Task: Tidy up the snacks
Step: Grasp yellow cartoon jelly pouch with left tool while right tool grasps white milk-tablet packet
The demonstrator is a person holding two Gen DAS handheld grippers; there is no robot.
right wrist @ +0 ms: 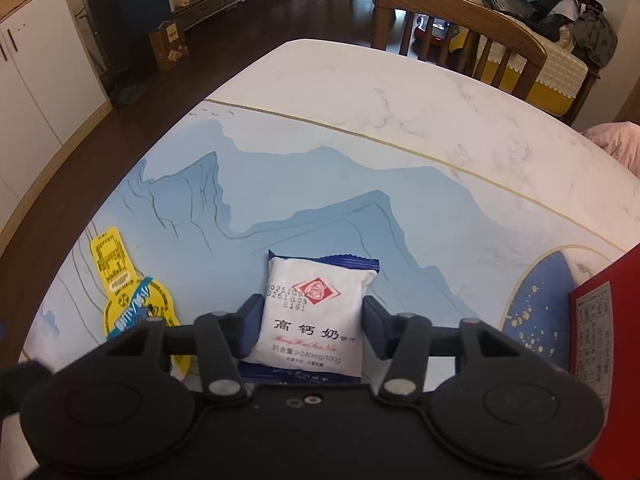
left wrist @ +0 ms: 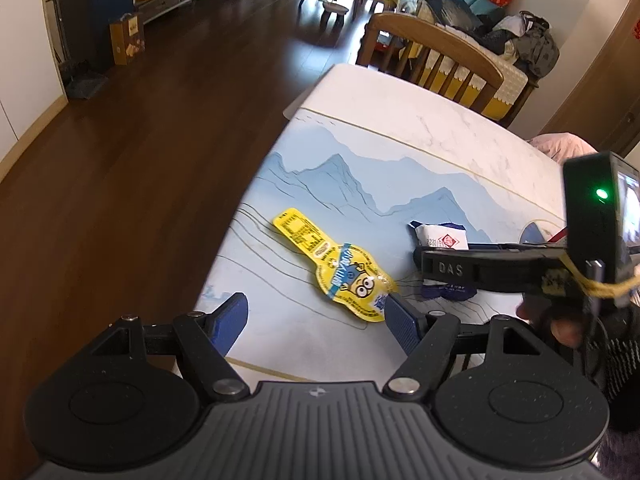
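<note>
Marble-white tabletop [right wrist: 420,92] fills most of what I can see, with a printed mat [right wrist: 304,184] of pale blue mountains laid over its near half and a thin gold line along the mat's far edge. Dark wooden flooring [left wrist: 168,128] runs away to the left toward a low media shelf and a white cabinet. One wooden chair [right wrist: 460,20] with a slatted back stands at the table's far side, and beyond it a sofa is piled with clothes and bags. A brown paper bag [left wrist: 127,38] sits on the floor by the dark unit.

Two snacks lie on the mat. One is a yellow bottle-shaped pouch [left wrist: 340,268] with a cartoon face, lying flat near the left edge. The other is a white biscuit packet [right wrist: 316,312] with blue crimped ends and a red diamond logo, lying just to the right of the pouch. One red box [right wrist: 608,340] stands at the far right edge.

Two grippers are at work. The left gripper [left wrist: 316,320] hangs over the pouch with its jaws spread wide, gripping nothing; one blue pad sits just beside the pouch's lower end. The right gripper [right wrist: 310,330] is clamped around the white packet, its pads pressing both long sides.
</note>
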